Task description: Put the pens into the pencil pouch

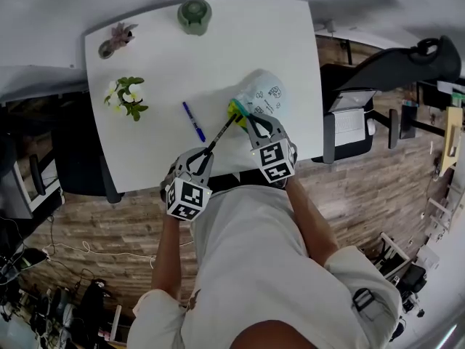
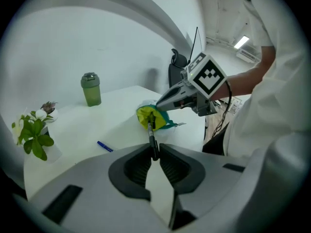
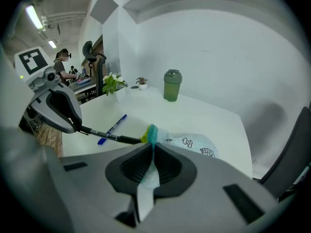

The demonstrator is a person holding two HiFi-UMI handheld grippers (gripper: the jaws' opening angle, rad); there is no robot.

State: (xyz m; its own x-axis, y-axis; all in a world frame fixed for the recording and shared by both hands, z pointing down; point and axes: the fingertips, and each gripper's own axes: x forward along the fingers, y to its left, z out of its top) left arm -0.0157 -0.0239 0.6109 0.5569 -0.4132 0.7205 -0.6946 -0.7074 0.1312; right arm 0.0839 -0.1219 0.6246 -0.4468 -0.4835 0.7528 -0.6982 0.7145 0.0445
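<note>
The left tool (image 2: 154, 152) is clamped on the black pen (image 2: 151, 132), whose far end sits at the open, yellow-lined mouth of the pencil pouch (image 1: 270, 93). The right tool (image 3: 151, 147) is clamped on the pouch's teal rim. The blue pen (image 1: 193, 121) lies on the worktop (image 1: 160, 57), left of the pouch and apart from both tools.

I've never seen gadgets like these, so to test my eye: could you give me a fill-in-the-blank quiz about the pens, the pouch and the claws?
1. The left claw grips the black pen, whose tip points at the ____ lining of the pencil pouch.
2. The pouch's teal edge is pinched by the ____.
3. The pen lying loose on the table is the ____.
4. The bottle at the table's far edge is ____.
Missing words: yellow; right claw; blue pen; green.
</note>
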